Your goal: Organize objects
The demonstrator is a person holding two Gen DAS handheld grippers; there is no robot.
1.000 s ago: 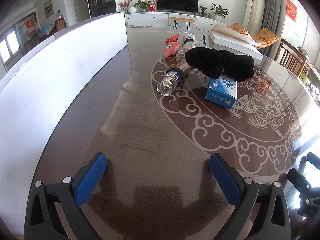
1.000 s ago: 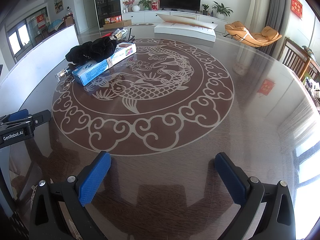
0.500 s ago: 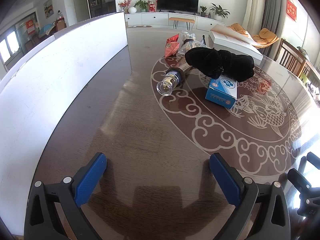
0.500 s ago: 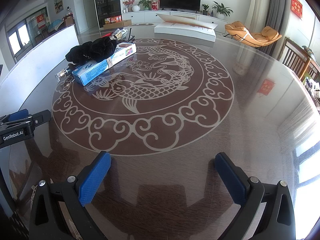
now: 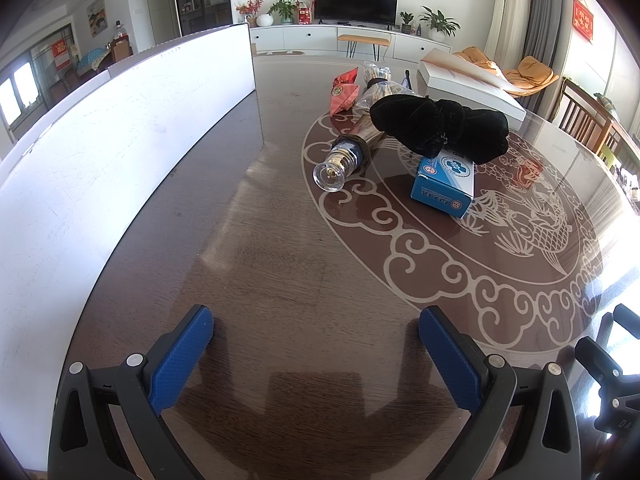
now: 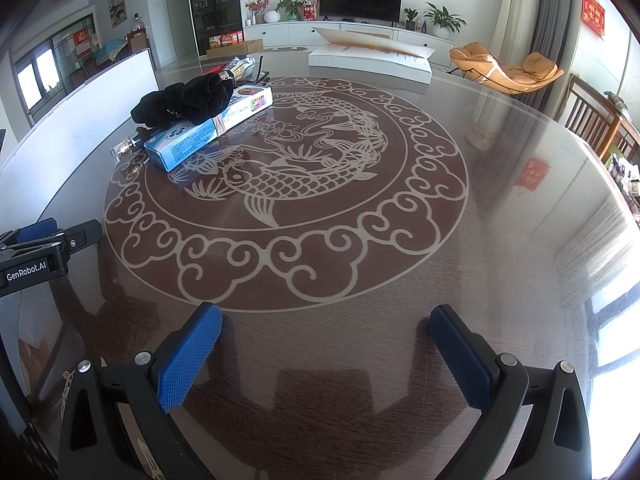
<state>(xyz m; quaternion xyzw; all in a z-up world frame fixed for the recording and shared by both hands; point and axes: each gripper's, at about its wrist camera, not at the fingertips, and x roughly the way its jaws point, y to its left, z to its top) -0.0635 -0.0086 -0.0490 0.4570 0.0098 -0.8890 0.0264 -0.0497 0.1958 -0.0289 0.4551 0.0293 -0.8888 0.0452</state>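
Both the left gripper (image 5: 316,354) and right gripper (image 6: 326,354) hover wide apart and empty over the round table (image 6: 500,240). Far ahead lies a glass bottle (image 5: 352,152), probably heavy, slippery and fragile, best gripped at its neck; the black cloth (image 5: 440,126) resting on the blue box (image 5: 444,186) looks soft.
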